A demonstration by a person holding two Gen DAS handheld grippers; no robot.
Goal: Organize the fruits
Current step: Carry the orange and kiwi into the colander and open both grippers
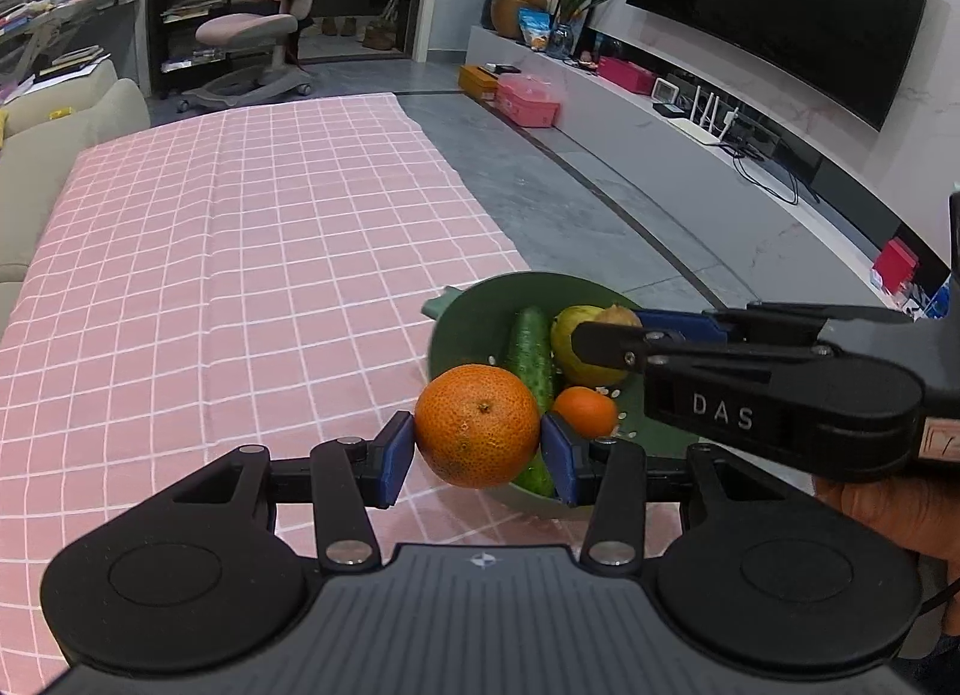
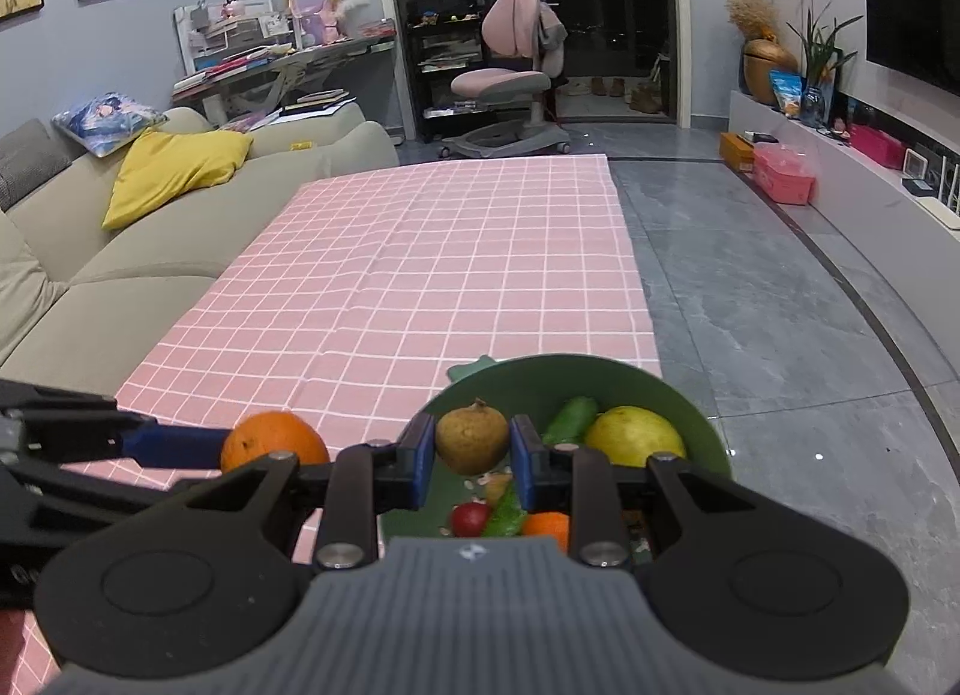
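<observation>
My left gripper (image 1: 478, 449) is shut on a large orange (image 1: 477, 425), held above the near rim of a green bowl (image 1: 480, 305); the orange also shows in the right wrist view (image 2: 273, 446). My right gripper (image 2: 471, 461) is shut on a small brown pear-like fruit (image 2: 472, 437) above the bowl (image 2: 660, 389). Inside the bowl lie a cucumber (image 1: 529, 353), a yellow-green fruit (image 2: 633, 434), a small orange (image 1: 585, 410) and a small red fruit (image 2: 470, 518).
The bowl stands at the right edge of a table with a pink checked cloth (image 1: 240, 275). A beige sofa (image 2: 120, 275) runs along the left. Grey tiled floor (image 2: 750, 305) and a TV shelf (image 1: 690, 155) are to the right.
</observation>
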